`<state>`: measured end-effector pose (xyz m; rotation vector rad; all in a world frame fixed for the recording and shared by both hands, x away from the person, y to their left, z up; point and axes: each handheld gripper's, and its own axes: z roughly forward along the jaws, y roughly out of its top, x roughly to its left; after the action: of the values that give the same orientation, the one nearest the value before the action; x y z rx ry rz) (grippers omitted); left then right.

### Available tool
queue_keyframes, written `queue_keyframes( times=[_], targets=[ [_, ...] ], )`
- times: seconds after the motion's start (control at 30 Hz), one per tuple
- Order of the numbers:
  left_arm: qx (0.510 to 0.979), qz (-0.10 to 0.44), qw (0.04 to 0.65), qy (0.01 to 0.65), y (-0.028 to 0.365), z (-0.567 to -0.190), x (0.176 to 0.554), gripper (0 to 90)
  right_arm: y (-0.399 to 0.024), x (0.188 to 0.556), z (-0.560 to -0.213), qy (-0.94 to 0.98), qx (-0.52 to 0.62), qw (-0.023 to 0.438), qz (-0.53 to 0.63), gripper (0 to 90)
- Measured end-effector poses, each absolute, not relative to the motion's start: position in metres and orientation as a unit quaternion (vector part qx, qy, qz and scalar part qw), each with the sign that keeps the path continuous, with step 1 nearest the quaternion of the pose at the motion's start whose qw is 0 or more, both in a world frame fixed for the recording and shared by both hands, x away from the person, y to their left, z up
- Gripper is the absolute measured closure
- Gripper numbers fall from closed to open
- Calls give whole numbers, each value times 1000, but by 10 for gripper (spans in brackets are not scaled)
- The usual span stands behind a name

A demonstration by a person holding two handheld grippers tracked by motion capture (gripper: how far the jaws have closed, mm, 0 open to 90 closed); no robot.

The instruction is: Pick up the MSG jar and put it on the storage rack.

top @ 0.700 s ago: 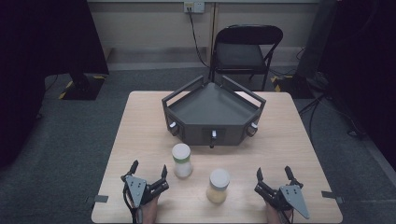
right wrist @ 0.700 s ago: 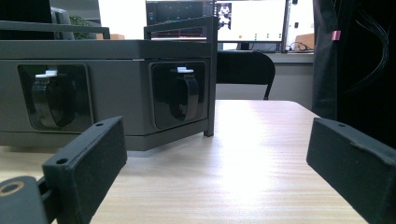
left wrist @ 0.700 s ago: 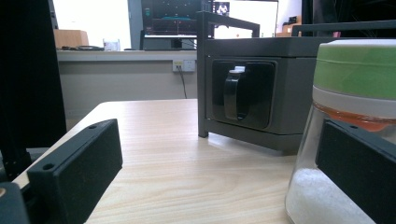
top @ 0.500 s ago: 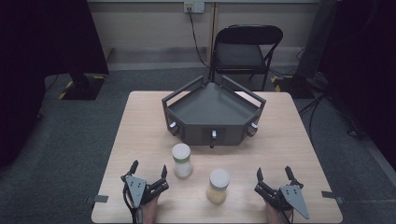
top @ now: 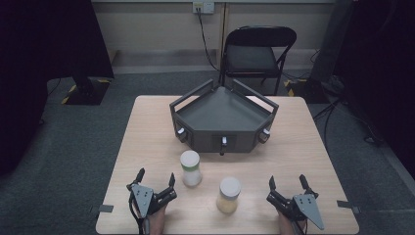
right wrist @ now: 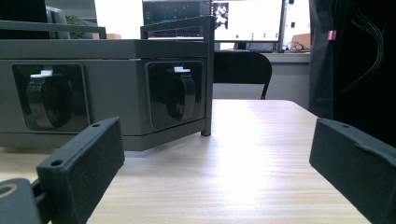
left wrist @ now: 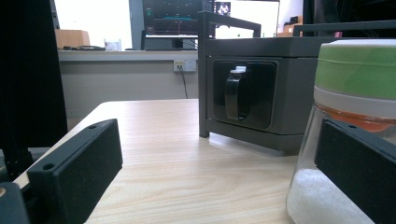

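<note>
Background and furniture, non-task items.
Light wood counter point(top: 147, 127) carries a dark grey angular tray-box point(top: 222, 115) with rail handles and three front latches, set toward the far edge. Black folding chair point(top: 257, 54) stands behind the counter, by the wall. Wall outlet point(top: 203, 7) with cable hanging down. Grey carpet floor point(top: 63, 147). Lit monitors point(right wrist: 247, 21) on a far desk.
</note>
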<state>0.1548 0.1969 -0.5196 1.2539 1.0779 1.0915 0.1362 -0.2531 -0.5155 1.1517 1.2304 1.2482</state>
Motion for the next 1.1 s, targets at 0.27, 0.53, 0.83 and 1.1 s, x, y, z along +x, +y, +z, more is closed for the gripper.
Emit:
queue_keyframes(
  times=[0.27,0.53,0.83,1.1],
  targets=[
    [529,461,548,455,197,-520,155,2,-253,136,-516,509,476,498,516,12],
    [531,459,549,453,198,-519,155,2,-253,136,-516,509,476,499,516,12],
    [531,456,552,454,199,-519,156,2,-252,136,-515,508,477,500,515,12],
    [527,448,566,449,203,-508,154,0,-251,136,-515,506,479,501,513,12]
  ],
)
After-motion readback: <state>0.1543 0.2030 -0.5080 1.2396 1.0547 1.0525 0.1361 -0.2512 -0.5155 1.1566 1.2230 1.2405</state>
